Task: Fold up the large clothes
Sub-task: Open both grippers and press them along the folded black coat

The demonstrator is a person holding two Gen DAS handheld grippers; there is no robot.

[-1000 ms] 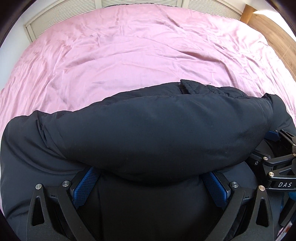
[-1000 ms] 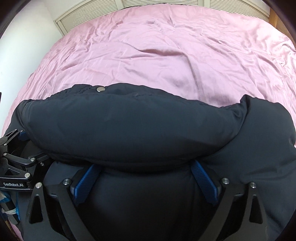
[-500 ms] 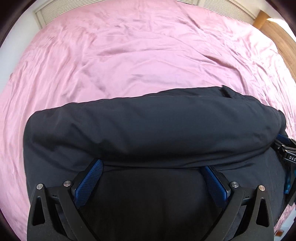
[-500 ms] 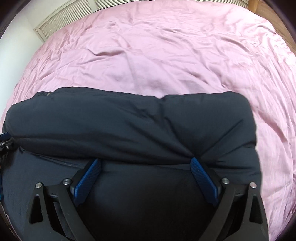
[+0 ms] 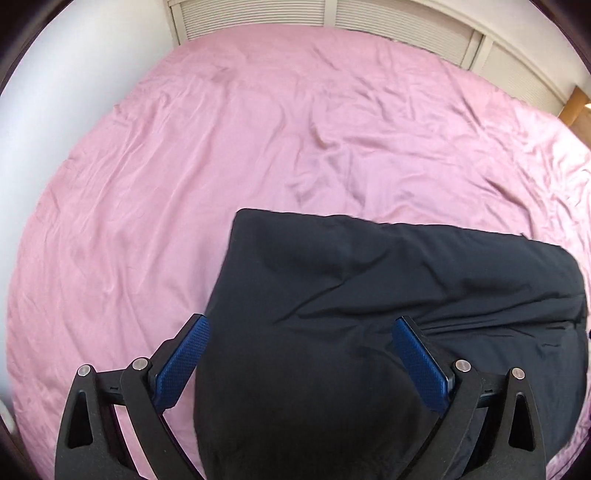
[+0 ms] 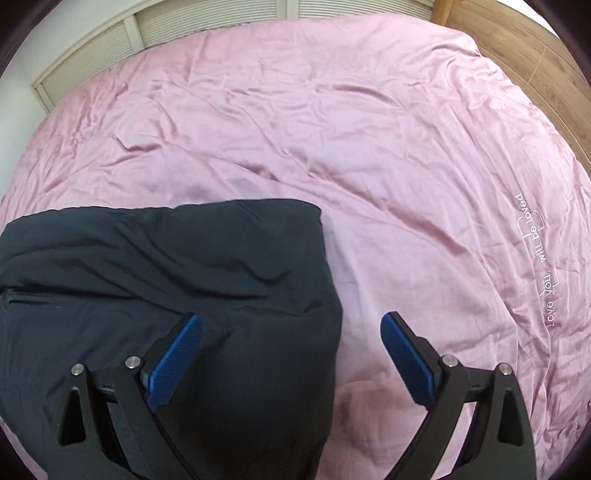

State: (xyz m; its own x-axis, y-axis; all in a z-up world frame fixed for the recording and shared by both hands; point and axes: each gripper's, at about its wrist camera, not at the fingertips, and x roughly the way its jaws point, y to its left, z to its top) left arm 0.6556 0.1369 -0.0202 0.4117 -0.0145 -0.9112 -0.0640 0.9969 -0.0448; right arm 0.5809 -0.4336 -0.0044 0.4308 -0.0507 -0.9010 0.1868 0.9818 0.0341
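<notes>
A dark navy padded jacket (image 5: 388,295) lies folded into a thick block on the pink bedsheet (image 5: 221,147). In the left wrist view it fills the lower middle and right. My left gripper (image 5: 299,332) is open, its blue pads (image 5: 184,358) wide apart above the jacket's left end, holding nothing. In the right wrist view the jacket (image 6: 166,266) fills the lower left. My right gripper (image 6: 290,328) is open and empty over the jacket's right edge, with its right pad (image 6: 406,358) above bare sheet.
The pink sheet (image 6: 369,147) covers the whole bed, wrinkled, with white embroidered lettering (image 6: 535,258) near the right side. Slatted white panels (image 5: 332,18) run along the far edge. A wooden floor (image 6: 535,55) lies beyond the bed at the right.
Both grippers have drawn apart towards the jacket's two ends and lifted back. The rolled top layer now lies flat as a folded block. The other gripper has left each view.
</notes>
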